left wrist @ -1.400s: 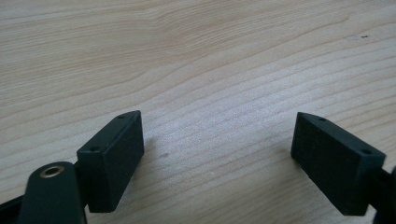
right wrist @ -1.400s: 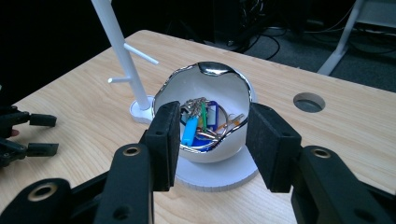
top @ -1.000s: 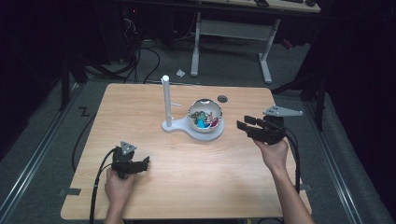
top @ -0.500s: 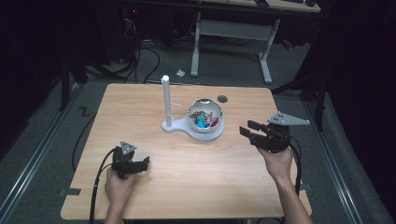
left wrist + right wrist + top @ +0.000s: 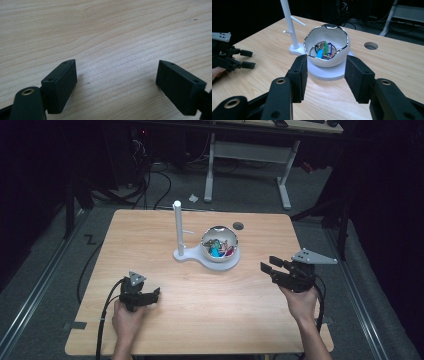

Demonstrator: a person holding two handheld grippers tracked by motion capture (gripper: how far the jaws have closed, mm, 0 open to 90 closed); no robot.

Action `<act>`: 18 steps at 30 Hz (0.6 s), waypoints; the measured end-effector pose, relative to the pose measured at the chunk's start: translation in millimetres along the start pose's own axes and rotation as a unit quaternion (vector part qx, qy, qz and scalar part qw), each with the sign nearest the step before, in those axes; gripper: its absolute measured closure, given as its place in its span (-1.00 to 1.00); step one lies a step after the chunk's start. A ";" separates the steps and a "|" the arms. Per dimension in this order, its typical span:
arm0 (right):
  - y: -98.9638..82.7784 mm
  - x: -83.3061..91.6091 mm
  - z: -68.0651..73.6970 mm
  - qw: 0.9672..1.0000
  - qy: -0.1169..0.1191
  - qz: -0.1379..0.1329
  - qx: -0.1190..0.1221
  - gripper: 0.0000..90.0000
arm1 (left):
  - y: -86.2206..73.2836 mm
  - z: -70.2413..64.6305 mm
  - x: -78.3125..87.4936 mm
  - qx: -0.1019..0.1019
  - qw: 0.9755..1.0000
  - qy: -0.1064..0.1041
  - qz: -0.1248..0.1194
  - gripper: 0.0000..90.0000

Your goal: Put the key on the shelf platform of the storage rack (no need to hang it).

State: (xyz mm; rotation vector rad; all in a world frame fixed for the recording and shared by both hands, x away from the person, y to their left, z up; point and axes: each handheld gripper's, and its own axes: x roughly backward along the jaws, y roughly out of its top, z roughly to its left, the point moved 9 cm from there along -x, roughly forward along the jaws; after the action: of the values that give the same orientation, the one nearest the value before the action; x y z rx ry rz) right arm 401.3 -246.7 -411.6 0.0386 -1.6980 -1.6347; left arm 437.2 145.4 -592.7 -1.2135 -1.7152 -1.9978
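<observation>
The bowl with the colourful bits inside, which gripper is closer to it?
Right. The right gripper sits open just off the bowl, pointing at it. The left gripper is farther off, open, near the table's front edge.

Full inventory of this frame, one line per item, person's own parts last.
Table: one, light wood, with a round hole near its far edge.
Bowl: one, white, egg-shell shaped with a silver jagged rim, on a round white base at the table's middle.
Small items: several, blue, green, red and metal, inside the bowl; exact count unclear.
Post: one, white, upright with side pegs, left of the bowl on the same base.
Desk frame: one, white, on the floor beyond the table.
Left gripper: black, fingers open, low over the table's near left.
Right gripper: black, fingers open, nothing between them, pointing toward the bowl.
</observation>
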 end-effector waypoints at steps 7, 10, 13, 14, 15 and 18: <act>-7.6 6.4 1.1 1.000 -0.004 -0.004 -0.003 0.19 | 0.0 0.0 0.0 0.000 1.000 0.000 0.000 -0.61; -13.4 6.2 1.5 1.000 -0.005 0.000 -0.006 0.19 | 0.0 0.0 0.0 0.000 1.000 0.000 0.000 -0.61; -17.8 6.2 2.0 1.000 -0.004 -0.001 -0.012 0.19 | 0.0 0.0 0.0 0.000 1.000 0.000 0.000 -0.61; -20.5 5.9 2.3 1.000 -0.004 -0.001 -0.012 0.19 | 0.0 0.0 0.0 0.000 1.000 0.000 0.000 -0.61; -20.5 5.9 2.3 1.000 -0.004 -0.001 -0.012 0.19 | 0.0 0.0 0.0 0.000 1.000 0.000 0.000 -0.61; -24.5 5.4 2.6 1.000 -0.005 0.001 -0.011 0.19 | 0.1 -0.1 -0.1 0.000 1.000 0.000 -0.001 -0.61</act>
State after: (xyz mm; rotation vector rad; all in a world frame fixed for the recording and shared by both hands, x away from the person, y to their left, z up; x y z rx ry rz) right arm 384.6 -251.6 -429.8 0.0171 -1.6875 -1.6538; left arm 437.3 145.3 -592.7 -1.2116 -1.7169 -1.9976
